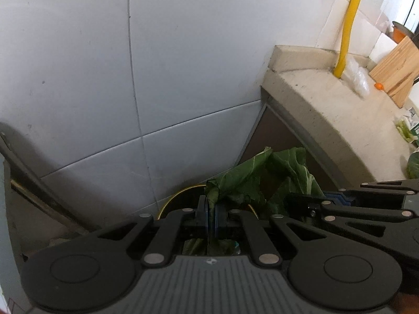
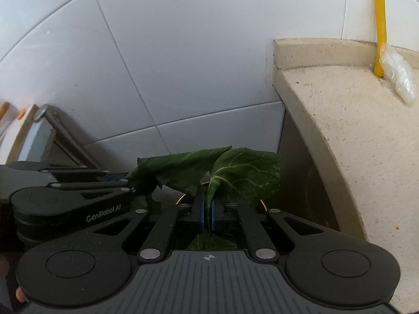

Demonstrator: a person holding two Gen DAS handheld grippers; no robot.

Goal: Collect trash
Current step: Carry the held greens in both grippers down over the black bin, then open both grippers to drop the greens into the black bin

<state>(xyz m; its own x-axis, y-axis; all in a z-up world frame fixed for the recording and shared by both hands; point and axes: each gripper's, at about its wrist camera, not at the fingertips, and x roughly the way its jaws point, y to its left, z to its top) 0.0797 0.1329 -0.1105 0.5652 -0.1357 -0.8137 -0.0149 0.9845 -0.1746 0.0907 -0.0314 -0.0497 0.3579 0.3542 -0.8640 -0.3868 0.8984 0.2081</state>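
Note:
Large dark green vegetable leaves hang between both grippers, over a dark bin with a yellow rim on the floor by the tiled wall. My left gripper is shut on the leaves' left part, the leaf pinched between its blue pads. My right gripper is shut on another leaf of the same bunch. In the left wrist view the right gripper comes in from the right; in the right wrist view the left gripper reaches in from the left. The bin's inside is mostly hidden.
A beige stone counter stands at the right, with a yellow pipe, a clear plastic bag, a wooden cutting board and more green scraps. Grey wall tiles fill the back. A dark metal frame leans at the left.

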